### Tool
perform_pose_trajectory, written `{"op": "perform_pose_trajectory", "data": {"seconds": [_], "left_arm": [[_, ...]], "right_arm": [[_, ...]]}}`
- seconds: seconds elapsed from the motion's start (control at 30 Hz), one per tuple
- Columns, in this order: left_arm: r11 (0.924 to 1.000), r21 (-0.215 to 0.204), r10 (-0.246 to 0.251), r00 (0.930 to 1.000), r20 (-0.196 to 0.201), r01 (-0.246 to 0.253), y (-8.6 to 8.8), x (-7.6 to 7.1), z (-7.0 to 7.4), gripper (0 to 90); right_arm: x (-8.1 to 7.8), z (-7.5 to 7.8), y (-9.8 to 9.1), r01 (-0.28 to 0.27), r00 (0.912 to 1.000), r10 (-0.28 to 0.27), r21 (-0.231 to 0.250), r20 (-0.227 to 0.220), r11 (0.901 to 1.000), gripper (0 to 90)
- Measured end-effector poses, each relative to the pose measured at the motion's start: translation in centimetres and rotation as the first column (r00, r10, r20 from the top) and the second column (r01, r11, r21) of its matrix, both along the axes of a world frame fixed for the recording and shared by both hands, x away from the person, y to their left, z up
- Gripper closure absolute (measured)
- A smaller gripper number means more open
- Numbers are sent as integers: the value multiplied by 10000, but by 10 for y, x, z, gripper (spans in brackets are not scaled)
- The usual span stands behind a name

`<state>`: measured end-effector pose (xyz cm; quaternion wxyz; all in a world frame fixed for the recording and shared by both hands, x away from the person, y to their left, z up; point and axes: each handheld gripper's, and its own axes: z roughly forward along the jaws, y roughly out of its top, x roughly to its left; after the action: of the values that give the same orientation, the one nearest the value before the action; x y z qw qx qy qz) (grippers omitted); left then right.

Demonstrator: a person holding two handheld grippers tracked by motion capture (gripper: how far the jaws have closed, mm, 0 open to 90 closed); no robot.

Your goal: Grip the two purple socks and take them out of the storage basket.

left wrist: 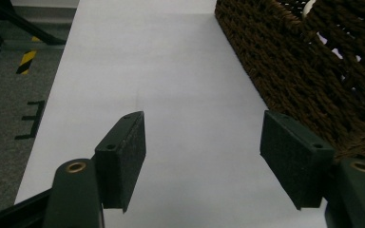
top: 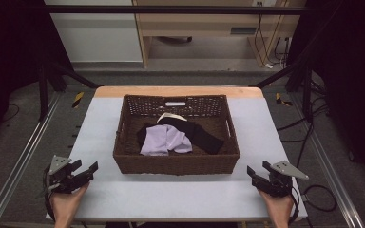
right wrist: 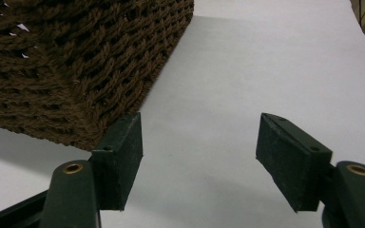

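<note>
Flanking the basket (top: pixel 176 164): left gripper (top: pixel 86 169) and right gripper (top: pixel 257 169), jaws apart, empty; clothes (top: pixel 166 140) inside basket.

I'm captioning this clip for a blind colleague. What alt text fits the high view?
A brown wicker basket sits mid-table holding a lilac cloth, a black cloth and a bit of cream fabric. On the white table, hands hold the left gripper and right gripper open at the near corners, either side of the basket, touching nothing.

Basket (top: pixel 176 164): rough brown wicker weave. Table (top: pixel 266 142): smooth matt white. Cloths (top: pixel 166 140): soft fabric, lilac, black.
</note>
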<state>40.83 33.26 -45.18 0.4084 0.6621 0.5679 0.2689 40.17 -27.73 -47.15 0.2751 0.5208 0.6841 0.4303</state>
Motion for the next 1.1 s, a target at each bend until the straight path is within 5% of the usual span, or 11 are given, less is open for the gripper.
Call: {"op": "perform_pose_trajectory", "data": {"seconds": [0.2,0.83,1.1], "left_arm": [[10000,8,-48,9996,268,48,-2,-3,4,314],[9988,-137,-447,9898,1352,470,-19,-10,39,269],[9980,-13,-622,9871,1477,631,-25,-11,50,268]], "right_arm": [[-1,2,1,-161,9999,160,300,50,9994,313],[-1,1,8,-363,9993,363,11,11,9993,282],[-2,1,7,-301,9995,301,4,42,9995,281]]}}
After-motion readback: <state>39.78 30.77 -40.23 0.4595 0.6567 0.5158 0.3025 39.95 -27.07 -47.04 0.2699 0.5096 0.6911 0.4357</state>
